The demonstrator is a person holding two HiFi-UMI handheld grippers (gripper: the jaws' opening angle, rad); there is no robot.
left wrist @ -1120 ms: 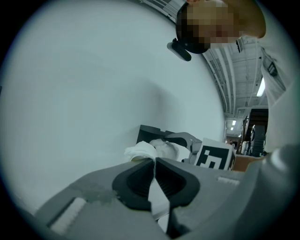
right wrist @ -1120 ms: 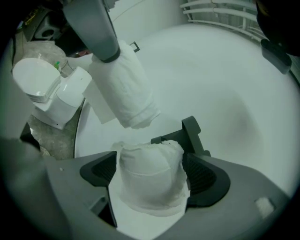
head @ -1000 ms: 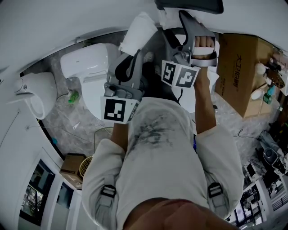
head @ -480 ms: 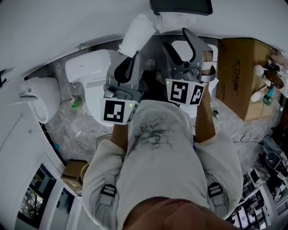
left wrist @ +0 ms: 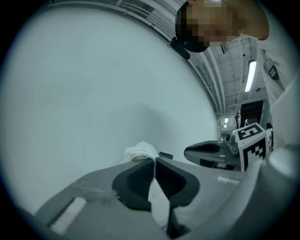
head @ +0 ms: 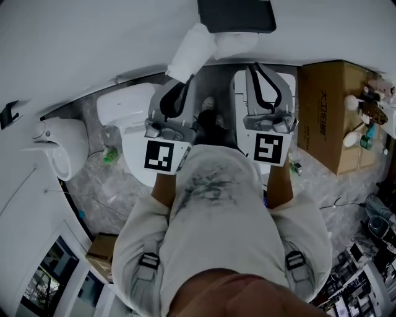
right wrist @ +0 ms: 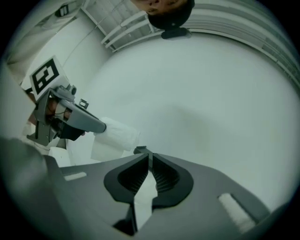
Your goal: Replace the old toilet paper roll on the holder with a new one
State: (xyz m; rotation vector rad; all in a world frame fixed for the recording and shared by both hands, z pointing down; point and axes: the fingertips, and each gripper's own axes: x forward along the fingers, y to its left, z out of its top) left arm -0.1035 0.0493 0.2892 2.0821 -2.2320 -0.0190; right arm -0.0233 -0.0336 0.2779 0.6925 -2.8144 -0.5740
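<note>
The left gripper (left wrist: 154, 160) is pinching the edge of the white toilet paper roll (head: 189, 52). Its jaws are pressing together on the paper, and it is holding the roll up close to the pale wall (head: 93, 43), just left of and below the dark holder (head: 236, 13). A loose sheet (right wrist: 101, 149) is hanging under the roll. The right gripper (right wrist: 149, 155) is pointing at the same wall, apart from the roll. Its jaws are closing, the pads all but meeting with nothing caught between them. Below, a white toilet (head: 127, 105) is standing by the wall. A cardboard box (head: 328, 111) is sitting on the marbled floor (head: 93, 179) at the person's right.
</note>
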